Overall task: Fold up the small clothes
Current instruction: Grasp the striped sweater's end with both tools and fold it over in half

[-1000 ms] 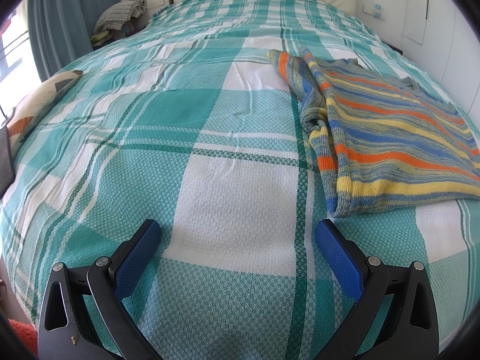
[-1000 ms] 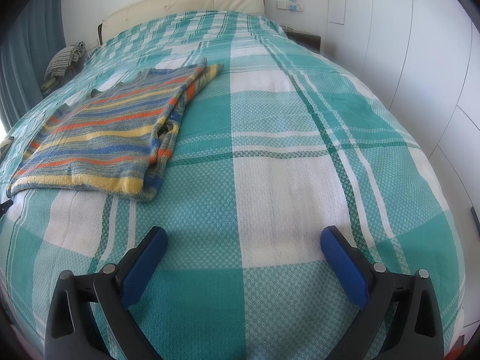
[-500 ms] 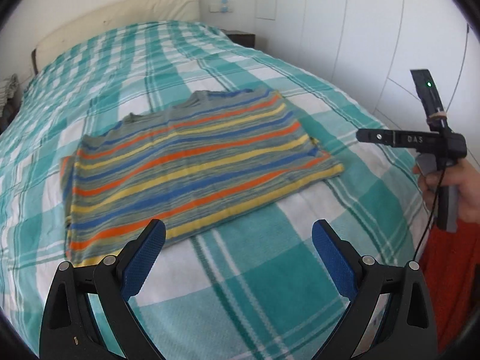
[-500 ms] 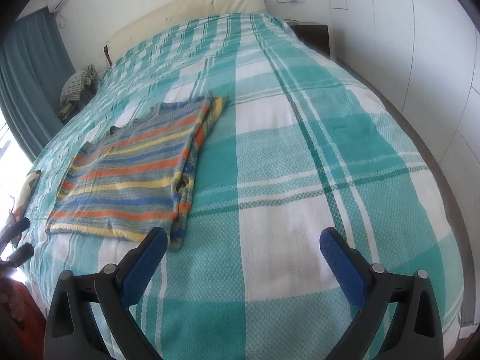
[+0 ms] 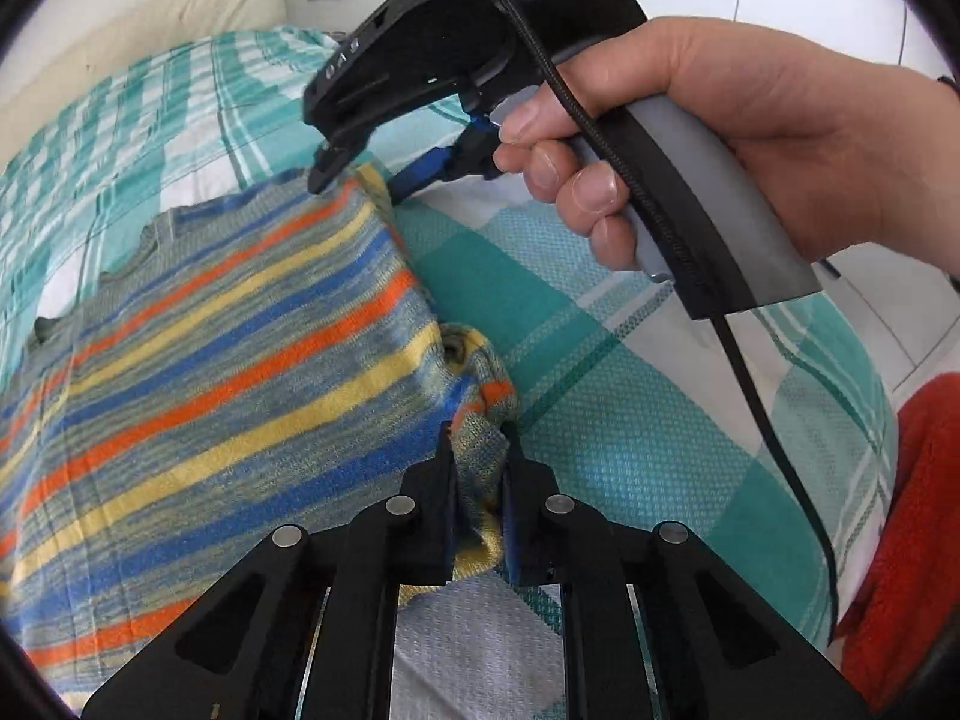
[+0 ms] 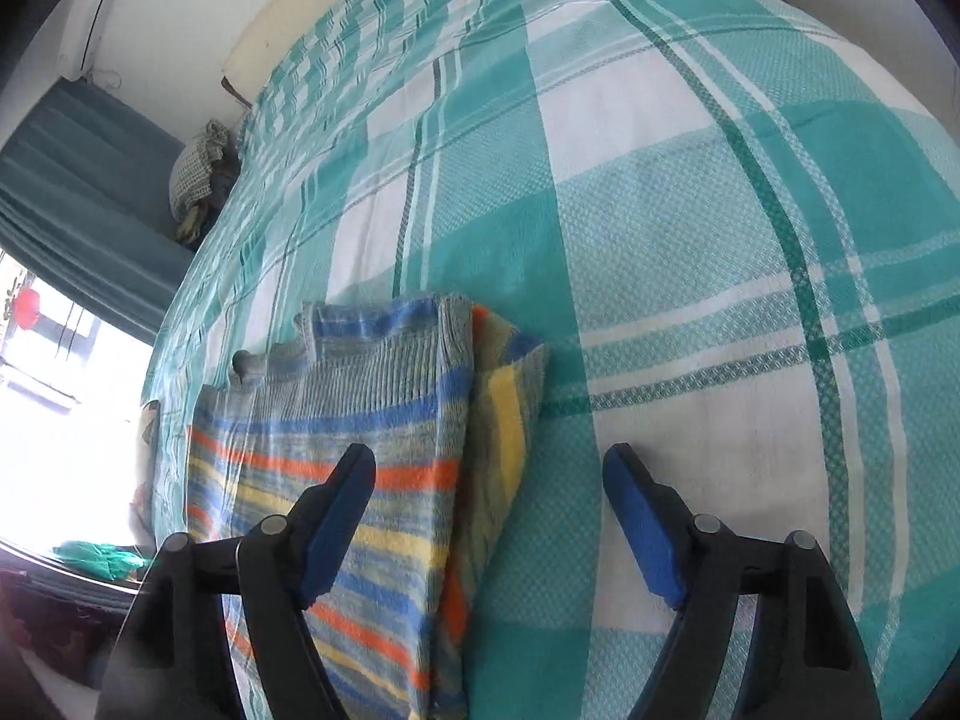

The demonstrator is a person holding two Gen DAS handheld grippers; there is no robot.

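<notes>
On the bed (image 6: 690,192), the striped sweater (image 5: 198,360) has its near corner pinched by the left gripper (image 5: 477,450), while the right gripper (image 6: 489,516) just narrowed around the edge without biting, so lifting now could drag it lopsided

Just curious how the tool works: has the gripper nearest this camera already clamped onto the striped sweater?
Yes, the left gripper is pinched shut on a corner of the striped sweater.

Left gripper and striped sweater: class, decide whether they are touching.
Touching. The left wrist view shows the left gripper with its jaws closed on a bunched corner of the striped sweater, knit squeezed between them.
</notes>
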